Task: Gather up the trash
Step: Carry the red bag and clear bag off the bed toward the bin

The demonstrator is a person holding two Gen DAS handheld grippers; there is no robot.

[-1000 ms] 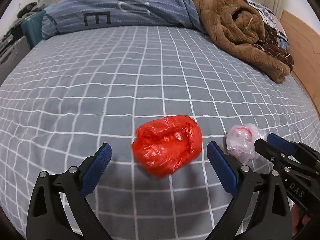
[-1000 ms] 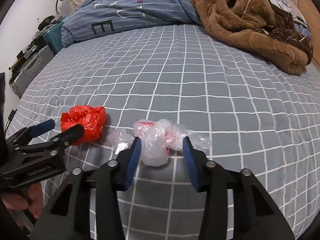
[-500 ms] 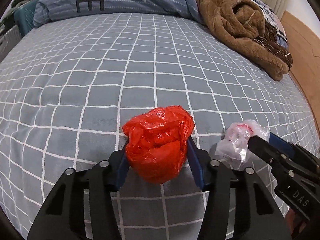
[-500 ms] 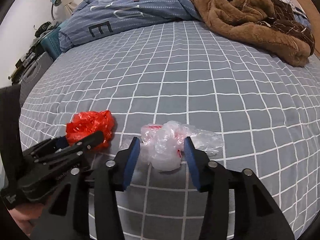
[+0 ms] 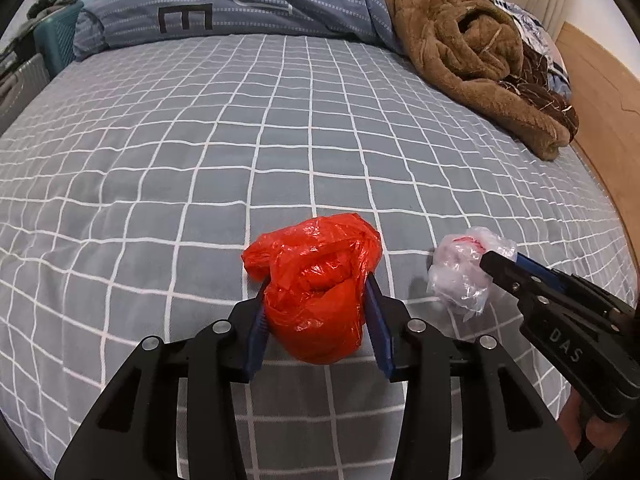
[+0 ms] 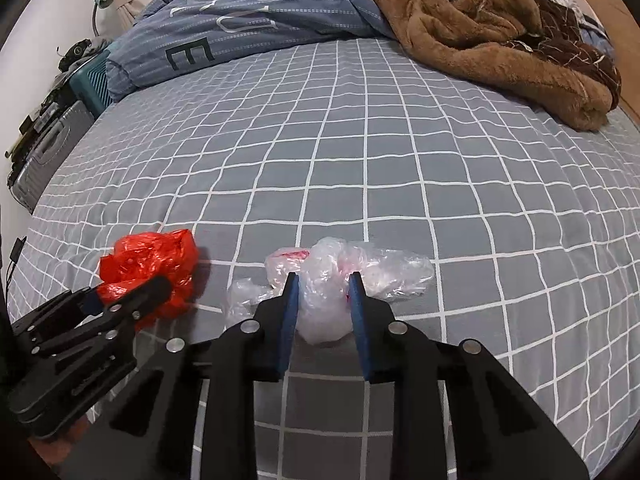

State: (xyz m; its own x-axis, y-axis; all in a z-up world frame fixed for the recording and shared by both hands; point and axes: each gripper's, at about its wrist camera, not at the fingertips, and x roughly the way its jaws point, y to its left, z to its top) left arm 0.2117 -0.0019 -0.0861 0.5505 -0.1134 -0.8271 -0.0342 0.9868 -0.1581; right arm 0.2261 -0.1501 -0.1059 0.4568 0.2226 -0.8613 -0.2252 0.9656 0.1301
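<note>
Squeezing red bag [image 5: 316, 292] between left gripper [image 5: 318, 312] pads; right gripper [image 6: 323, 312] pinching clear bag [image 6: 332, 284].

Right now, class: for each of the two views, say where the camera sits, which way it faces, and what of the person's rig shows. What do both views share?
Left wrist: rides the left tongs, facing up the grey checked bedsheet; its blue pads clamp the crumpled red plastic bag; right tongs enter at right.
Right wrist: rides the right tongs, clamping the clear crinkled plastic bag; left tongs show at left.
Shared: both bags, sheet, brown fleece blanket.
</note>
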